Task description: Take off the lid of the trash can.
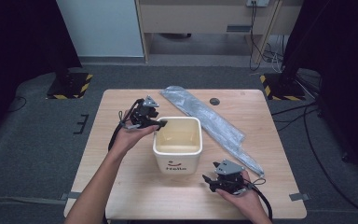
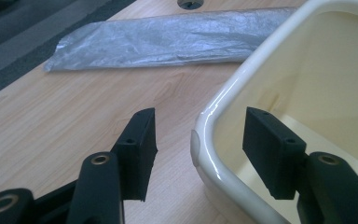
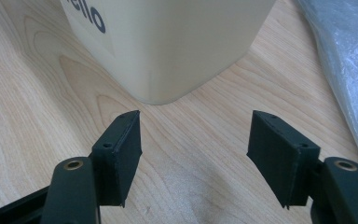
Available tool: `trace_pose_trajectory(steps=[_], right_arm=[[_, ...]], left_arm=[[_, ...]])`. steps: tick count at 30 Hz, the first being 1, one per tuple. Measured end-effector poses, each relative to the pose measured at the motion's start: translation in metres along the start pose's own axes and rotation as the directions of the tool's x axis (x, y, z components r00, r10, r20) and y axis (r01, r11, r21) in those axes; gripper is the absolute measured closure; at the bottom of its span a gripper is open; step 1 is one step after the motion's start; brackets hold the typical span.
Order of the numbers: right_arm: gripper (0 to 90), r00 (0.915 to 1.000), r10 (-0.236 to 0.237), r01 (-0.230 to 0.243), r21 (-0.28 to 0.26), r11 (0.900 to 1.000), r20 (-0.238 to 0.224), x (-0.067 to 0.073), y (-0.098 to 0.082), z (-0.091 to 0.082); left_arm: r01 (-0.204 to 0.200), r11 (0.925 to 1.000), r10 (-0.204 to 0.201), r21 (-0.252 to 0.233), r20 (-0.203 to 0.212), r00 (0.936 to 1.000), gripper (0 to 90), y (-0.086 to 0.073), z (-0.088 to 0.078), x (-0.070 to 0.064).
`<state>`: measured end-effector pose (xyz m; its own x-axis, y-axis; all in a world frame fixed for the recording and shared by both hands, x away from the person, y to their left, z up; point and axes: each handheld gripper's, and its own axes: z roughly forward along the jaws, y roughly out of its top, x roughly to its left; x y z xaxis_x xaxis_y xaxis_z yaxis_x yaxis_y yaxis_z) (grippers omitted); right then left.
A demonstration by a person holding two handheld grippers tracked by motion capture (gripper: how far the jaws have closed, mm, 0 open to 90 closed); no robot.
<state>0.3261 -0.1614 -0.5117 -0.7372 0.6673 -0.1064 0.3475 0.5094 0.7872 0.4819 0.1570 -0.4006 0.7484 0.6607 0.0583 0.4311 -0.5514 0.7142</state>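
Observation:
A cream square bin [image 1: 177,161] with "Hello" printed on its front stands upright in the middle of the wooden table [image 1: 121,186]. My left gripper [image 1: 161,124] is at the bin's far left corner. In the left gripper view its jaws [image 2: 200,126] straddle the bin's rim [image 2: 242,79], one outside and one inside. A gap shows on each side, so it is open. My right gripper [image 1: 209,171] rests low by the bin's near right corner. It stands open [image 3: 196,135] over bare wood, with the bin [image 3: 177,42] just beyond its tips.
A long grey plastic bag [image 1: 205,116] lies flat diagonally from the table's back middle to the right of the bin, and in the gripper views [image 2: 168,42] [image 3: 349,56]. A round cable hole [image 1: 215,101] sits near the back edge. Dark carpet surrounds the table.

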Motion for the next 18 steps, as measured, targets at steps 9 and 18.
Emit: trace_pose_trajectory(steps=[9,18], right_arm=[[34.4,1.0,-0.002,0.002,-0.003,1.0,0.003,-0.0002,0.0,-0.0003],[34.2,1.0,-0.003,0.003,0.0,1.0,0.002,-0.0007,-0.0002,-0.0008]], left_arm=[[-0.01,0.9994,0.009,0.033,0.018,0.9998,60.1,-0.0021,0.0032,-0.0042],[-0.011,0.9996,0.011,0.026,0.007,0.9999,66.1,-0.001,0.0016,-0.0052]])
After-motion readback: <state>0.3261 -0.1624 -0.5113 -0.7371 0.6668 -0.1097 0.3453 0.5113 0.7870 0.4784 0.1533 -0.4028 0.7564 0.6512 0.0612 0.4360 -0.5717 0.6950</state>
